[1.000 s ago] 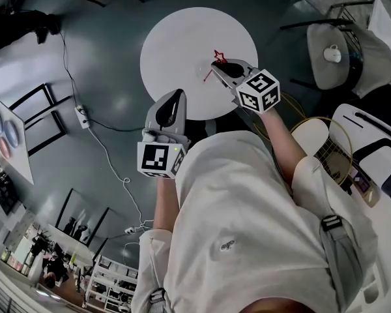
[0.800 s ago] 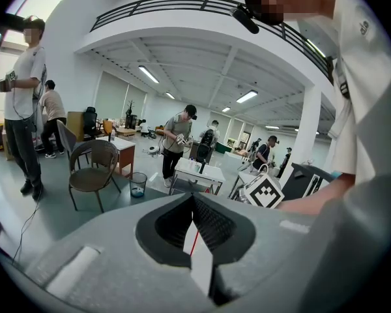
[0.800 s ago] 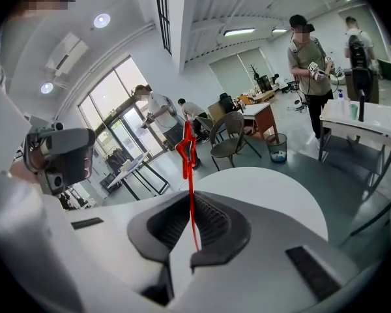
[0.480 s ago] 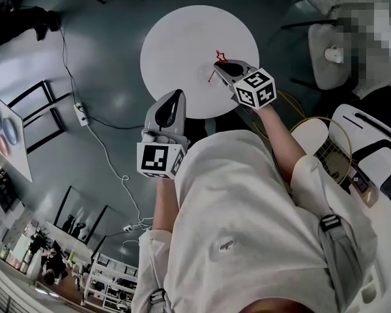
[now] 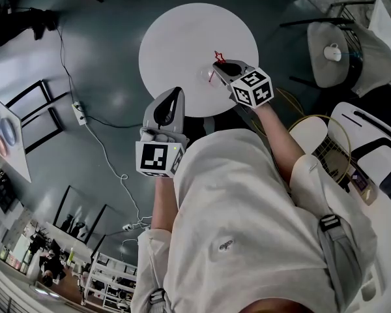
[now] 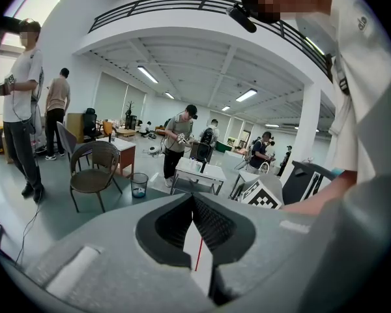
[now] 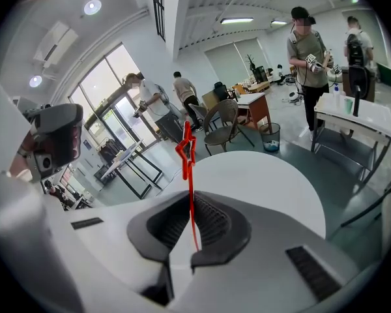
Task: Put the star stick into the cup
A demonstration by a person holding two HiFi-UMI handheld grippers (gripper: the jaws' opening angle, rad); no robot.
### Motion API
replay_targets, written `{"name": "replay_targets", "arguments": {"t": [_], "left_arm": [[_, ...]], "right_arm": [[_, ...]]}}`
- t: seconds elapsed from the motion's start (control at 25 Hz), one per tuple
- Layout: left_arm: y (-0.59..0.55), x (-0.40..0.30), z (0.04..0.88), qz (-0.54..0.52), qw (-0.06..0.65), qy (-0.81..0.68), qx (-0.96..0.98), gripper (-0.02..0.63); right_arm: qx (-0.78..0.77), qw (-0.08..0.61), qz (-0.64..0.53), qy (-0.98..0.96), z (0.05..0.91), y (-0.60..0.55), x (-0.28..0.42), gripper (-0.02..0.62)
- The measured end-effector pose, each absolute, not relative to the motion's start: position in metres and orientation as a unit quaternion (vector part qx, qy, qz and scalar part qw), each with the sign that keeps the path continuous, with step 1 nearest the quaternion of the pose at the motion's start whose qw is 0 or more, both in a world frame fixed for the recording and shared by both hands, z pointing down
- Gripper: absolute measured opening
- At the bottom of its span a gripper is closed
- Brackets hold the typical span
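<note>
Right hand-held gripper (image 7: 190,204) clamping star stick (image 7: 186,150), star above jaws

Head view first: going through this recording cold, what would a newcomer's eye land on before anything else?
The red star stick draws the eye first. It is clamped upright in the right gripper, over the near right part of the round white table. The left gripper comes next, with its jaws together, at the table's near edge and apart from the stick.
</note>
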State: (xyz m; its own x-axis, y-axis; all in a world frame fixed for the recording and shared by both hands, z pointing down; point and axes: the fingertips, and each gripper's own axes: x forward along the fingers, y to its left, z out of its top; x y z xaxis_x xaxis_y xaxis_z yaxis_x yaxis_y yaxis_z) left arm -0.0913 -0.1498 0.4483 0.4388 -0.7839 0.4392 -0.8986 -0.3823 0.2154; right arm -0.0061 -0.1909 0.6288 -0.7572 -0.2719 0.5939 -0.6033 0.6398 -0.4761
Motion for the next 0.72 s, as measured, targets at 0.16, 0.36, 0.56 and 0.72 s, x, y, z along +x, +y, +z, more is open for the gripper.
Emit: {"name": "replay_targets", "arguments": {"t": [0.16, 0.36, 0.56, 0.72], "left_arm": [[-0.149, -0.092, 0.448, 0.132, 0.213, -0.515, 0.820, 0.011], [-0.148, -0.097, 0.446, 0.130, 0.213, -0.517, 0.819, 0.011], [-0.145, -0.100, 0.447, 0.128, 0.213, -0.519, 0.818, 0.011], [-0.142, -0.100, 0.448, 0.129, 0.213, -0.518, 0.818, 0.011]], "right_arm": [[0.250, 0.248, 0.338, -0.873, 0.631, -0.188, -0.006, 0.026], [0.247, 0.256, 0.328, -0.875, 0.631, -0.185, -0.009, 0.026], [0.246, 0.261, 0.327, -0.874, 0.634, -0.180, -0.011, 0.028], [0.246, 0.265, 0.326, -0.873, 0.638, -0.177, -0.010, 0.028]]}}
